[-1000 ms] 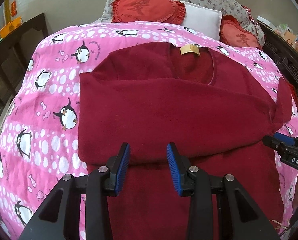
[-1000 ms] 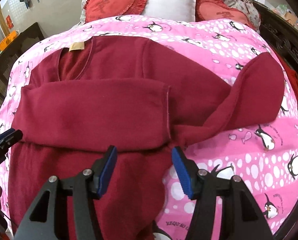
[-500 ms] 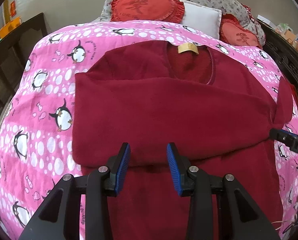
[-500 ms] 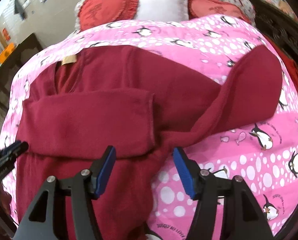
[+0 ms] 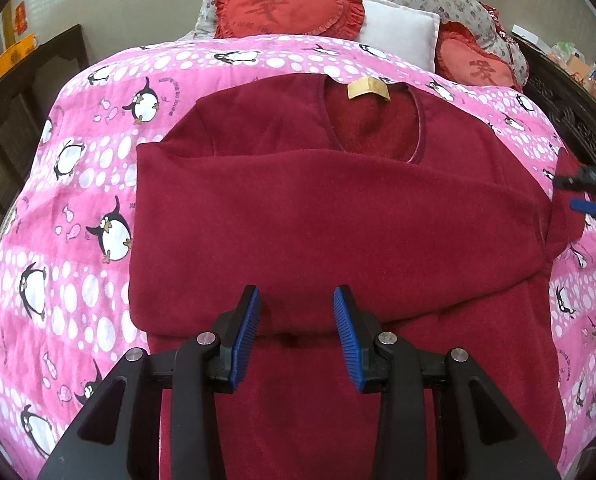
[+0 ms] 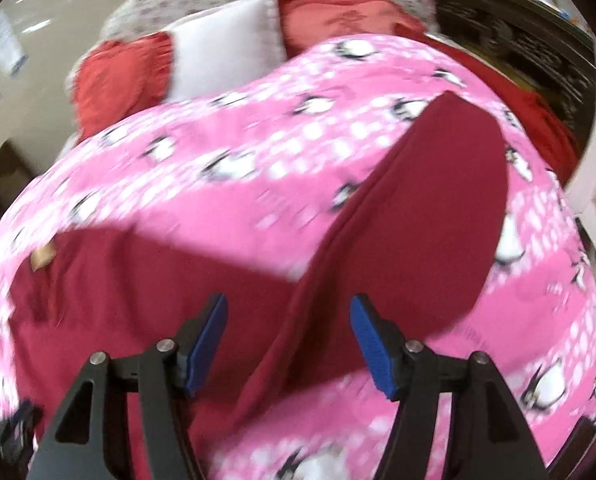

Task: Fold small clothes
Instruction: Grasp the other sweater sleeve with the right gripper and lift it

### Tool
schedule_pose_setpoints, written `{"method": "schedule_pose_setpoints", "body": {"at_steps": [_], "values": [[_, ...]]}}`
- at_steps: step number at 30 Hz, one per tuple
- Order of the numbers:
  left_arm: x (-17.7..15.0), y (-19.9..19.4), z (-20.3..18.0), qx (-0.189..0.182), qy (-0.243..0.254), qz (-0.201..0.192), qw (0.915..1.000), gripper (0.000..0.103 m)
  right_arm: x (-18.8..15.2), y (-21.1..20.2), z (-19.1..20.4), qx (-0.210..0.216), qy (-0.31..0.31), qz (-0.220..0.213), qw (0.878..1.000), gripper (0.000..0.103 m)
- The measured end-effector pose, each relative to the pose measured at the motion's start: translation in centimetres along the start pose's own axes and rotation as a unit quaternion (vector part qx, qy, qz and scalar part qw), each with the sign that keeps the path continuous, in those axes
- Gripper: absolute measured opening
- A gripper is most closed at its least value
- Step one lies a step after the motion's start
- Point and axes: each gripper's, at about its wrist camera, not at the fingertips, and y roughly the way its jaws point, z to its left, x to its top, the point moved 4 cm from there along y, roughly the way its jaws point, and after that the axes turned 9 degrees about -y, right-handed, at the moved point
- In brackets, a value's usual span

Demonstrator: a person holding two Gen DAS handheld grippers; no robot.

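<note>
A dark red sweater (image 5: 338, 216) lies flat on the pink penguin quilt (image 5: 78, 184), neck label (image 5: 368, 89) at the far side. Its left sleeve is folded across the chest. My left gripper (image 5: 297, 328) is open and empty, low over the sweater's lower part. In the blurred right wrist view, the right sleeve (image 6: 418, 216) stretches out to the far right over the quilt (image 6: 226, 184). My right gripper (image 6: 288, 344) is open and empty just above the sleeve's near part. Its tip also shows in the left wrist view (image 5: 582, 192) at the right edge.
Red heart cushions (image 5: 290, 8) and a white pillow (image 5: 398, 36) lie at the head of the bed. Dark wooden furniture (image 5: 26, 92) stands to the left and a dark carved bed frame (image 5: 570, 108) to the right.
My right gripper has swung to the right and forward, from the sweater's hem toward the outstretched right sleeve. The left gripper has drifted slightly right. Both stay open.
</note>
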Motion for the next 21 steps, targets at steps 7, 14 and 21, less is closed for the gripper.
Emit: {"method": "schedule_pose_setpoints", "body": {"at_steps": [7, 14, 21], "values": [[-0.1, 0.1, 0.4, 0.006, 0.004, 0.007, 0.9999, 0.018, 4.8, 4.1, -4.8, -0.096, 0.047, 0.007, 0.994, 0.070], [0.1, -0.4, 1.4, 0.010, -0.006, 0.006, 0.9999, 0.018, 6.2, 4.3, -5.7, -0.110, 0.003, -0.004, 0.994, 0.008], [0.8, -2.3, 2.2, 0.003, -0.018, -0.017, 0.9997, 0.018, 4.9, -3.3, -4.8, 0.028, 0.003, -0.061, 0.998, 0.007]]}}
